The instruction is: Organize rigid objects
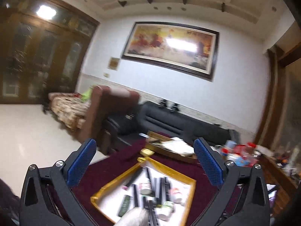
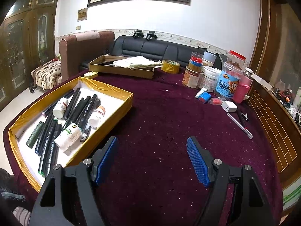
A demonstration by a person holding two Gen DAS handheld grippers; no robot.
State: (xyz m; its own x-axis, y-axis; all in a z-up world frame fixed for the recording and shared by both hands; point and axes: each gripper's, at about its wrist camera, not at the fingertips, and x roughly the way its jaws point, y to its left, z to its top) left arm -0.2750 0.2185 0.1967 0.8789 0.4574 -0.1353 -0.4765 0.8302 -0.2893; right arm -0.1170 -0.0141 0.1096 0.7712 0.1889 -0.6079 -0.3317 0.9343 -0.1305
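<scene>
Both sets of fingers are spread wide with nothing in them right now. Our right gripper (image 2: 152,160) hangs over bare maroon cloth near the front edge of the counter (image 2: 160,113), and from there the gold-edged tray (image 2: 120,104) sits just off to the left, already loaded with black markers (image 2: 75,111) and a few white pill bottles (image 2: 68,136). What looks still loose is over by the right edge: a white pen (image 2: 239,125) lying flat on the cloth, long axis running from the far-left down toward the near-right, with a white charger block (image 2: 229,106) just past its far end and the cluster of jars (image 2: 228,83) behind that. Our left gripper (image 1: 144,165) is tilted up above the tray, blurry view, so it's well away from the pen. We'd guess the right one is the obvious pick, and it'd have to swing right and turn so the fingers close across the barrel.
</scene>
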